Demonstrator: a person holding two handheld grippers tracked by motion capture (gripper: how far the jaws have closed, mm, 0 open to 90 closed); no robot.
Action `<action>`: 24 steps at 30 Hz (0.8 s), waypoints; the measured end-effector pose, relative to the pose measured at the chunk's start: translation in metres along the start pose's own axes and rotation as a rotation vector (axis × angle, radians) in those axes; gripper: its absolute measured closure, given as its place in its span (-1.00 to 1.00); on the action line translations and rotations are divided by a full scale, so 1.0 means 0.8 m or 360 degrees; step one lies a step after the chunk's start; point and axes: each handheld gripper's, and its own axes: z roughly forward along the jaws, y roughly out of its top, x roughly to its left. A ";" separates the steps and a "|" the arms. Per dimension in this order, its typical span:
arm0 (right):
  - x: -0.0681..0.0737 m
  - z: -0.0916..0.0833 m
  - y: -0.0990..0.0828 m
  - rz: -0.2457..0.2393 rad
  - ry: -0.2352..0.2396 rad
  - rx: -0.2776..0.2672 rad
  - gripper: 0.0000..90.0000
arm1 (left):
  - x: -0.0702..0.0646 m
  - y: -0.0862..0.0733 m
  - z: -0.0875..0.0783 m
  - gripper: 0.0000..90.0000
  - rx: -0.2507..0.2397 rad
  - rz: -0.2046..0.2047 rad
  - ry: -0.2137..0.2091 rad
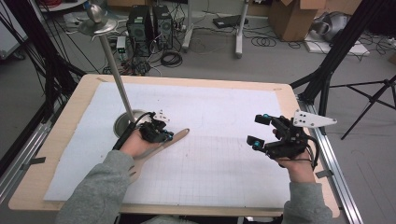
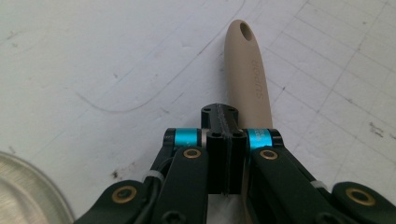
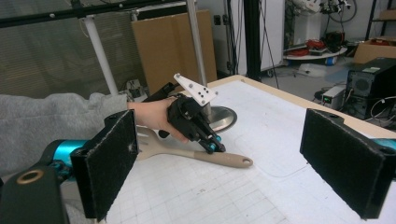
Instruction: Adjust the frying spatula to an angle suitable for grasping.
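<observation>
A beige slotted spatula (image 1: 180, 136) lies on the white grid mat, its handle (image 2: 247, 74) pointing to the far right and ending in a hanging hole. My left gripper (image 1: 169, 136) sits low over the handle's middle with its jaws pressed together (image 2: 224, 119). The handle runs beneath them, not between them, and I cannot tell whether the tips touch it. The spatula's slotted head (image 3: 149, 140) lies under the left hand. From the right gripper view, the left gripper (image 3: 215, 147) points down at the handle. My right gripper (image 1: 259, 130) hovers at the mat's right side, open and empty (image 3: 219, 158).
A round metal stand base (image 1: 122, 123) with a tall slanted pole (image 1: 114, 65) stands just left of the left hand; its rim (image 2: 23, 186) is close by. Small dark bits (image 1: 161, 113) lie behind the hand. The wooden table edge (image 1: 289, 100) frames the mat.
</observation>
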 end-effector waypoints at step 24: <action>0.000 0.002 -0.003 -0.0003 -0.0014 0.0021 -0.76 | -0.011 0.010 -0.071 0.85 -0.0283 0.0068 0.0024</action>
